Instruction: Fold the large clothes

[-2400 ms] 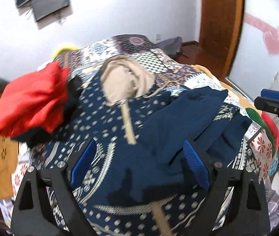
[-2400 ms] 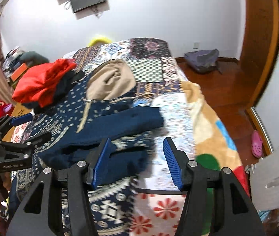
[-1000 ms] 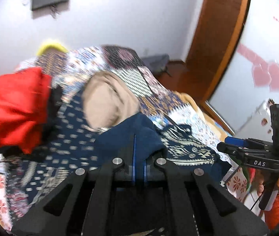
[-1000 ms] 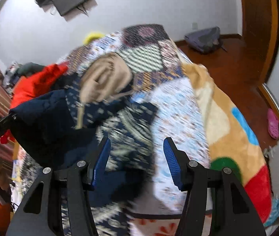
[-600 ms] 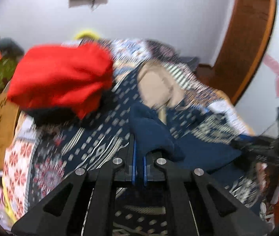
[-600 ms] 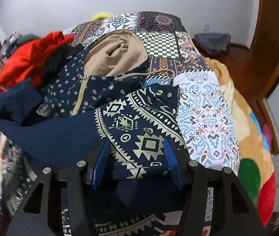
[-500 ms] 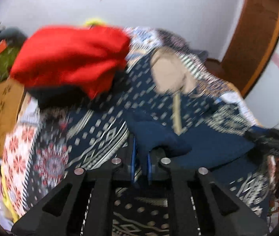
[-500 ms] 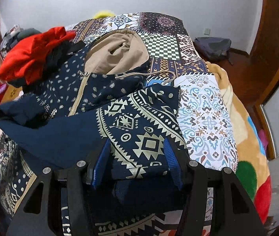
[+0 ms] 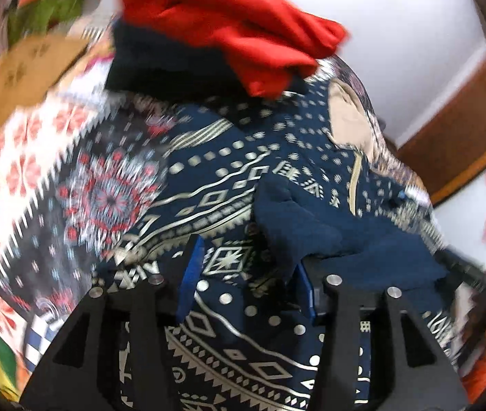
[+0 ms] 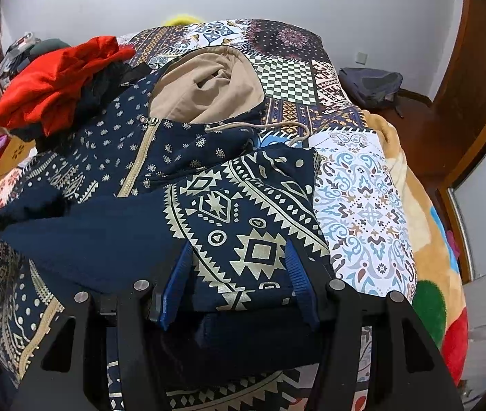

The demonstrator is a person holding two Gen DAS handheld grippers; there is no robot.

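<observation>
Both grippers sit low over the hoodie [image 10: 181, 157], spread across the bed [image 10: 363, 205] from its near edge toward the head. The left gripper [image 9: 246, 274] has its jaws opening, the plain navy sleeve [image 9: 298, 226] apparently slipping off its right pad to lie across the body, though blur makes contact unclear. The right gripper [image 10: 239, 281] is half-spread with folded patterned cloth between its pads, grip uncertain; hoodie is navy with pale geometric print, tan hood [image 10: 208, 85] and zip.

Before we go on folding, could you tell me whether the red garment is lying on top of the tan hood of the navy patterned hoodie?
No, the red garment sits apart from the uncovered tan hood of the navy patterned hoodie.
</observation>
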